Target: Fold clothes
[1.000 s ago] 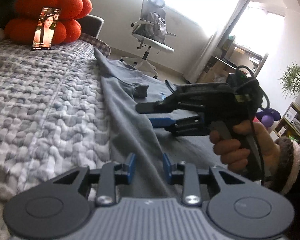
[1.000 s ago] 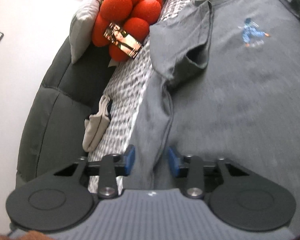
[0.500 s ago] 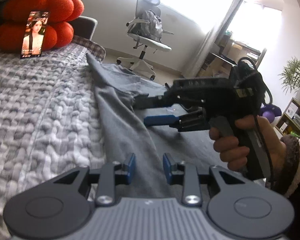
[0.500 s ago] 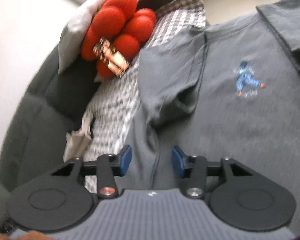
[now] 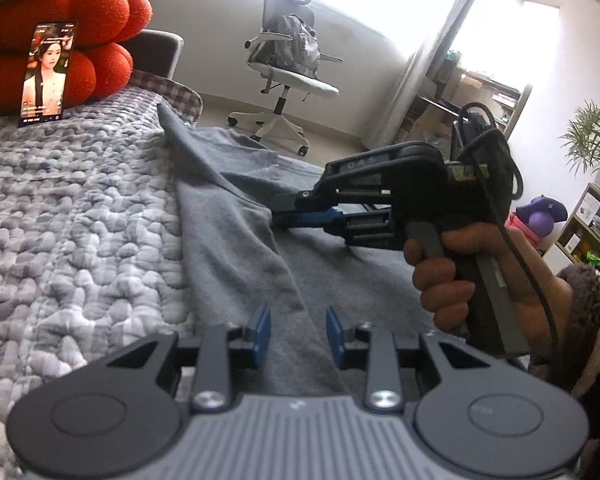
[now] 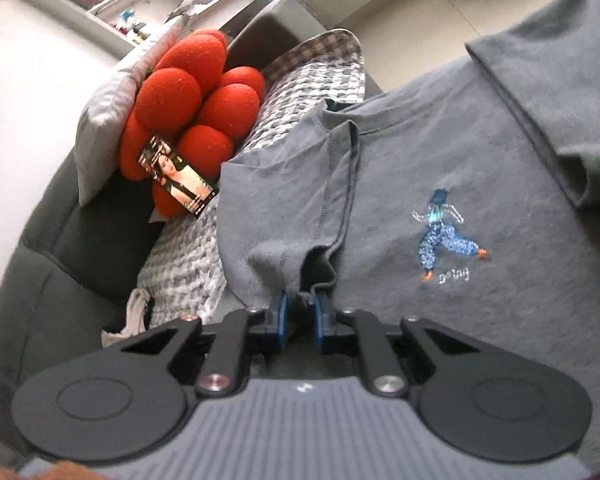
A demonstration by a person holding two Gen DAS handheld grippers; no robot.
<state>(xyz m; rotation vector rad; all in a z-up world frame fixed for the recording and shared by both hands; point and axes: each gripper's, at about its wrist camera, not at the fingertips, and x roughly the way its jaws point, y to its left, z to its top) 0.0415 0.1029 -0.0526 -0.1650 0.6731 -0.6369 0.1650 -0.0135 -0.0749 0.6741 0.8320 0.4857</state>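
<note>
A grey T-shirt (image 6: 440,152) with a small blue embroidered figure (image 6: 440,236) lies flat on the bed, and its side edge (image 5: 236,248) runs away from me in the left wrist view. My right gripper (image 6: 300,312) is shut on the hem of the folded-in sleeve (image 6: 284,208). In the left wrist view that right gripper (image 5: 280,210) reaches in from the right, held by a hand (image 5: 448,280), with its tips under the sleeve fabric. My left gripper (image 5: 298,336) hovers open over the shirt's side edge, nothing between its fingers.
A grey knitted blanket (image 5: 60,208) covers the bed left of the shirt. A red lobed cushion (image 5: 60,40) with a phone (image 5: 46,72) leaning on it stands at the far end. An office chair (image 5: 292,64), shelves and a plant (image 5: 592,140) lie beyond the bed.
My right gripper moved forward to the sleeve hem and its fingers closed on the fabric. The left gripper stayed open in nearly the same place.
</note>
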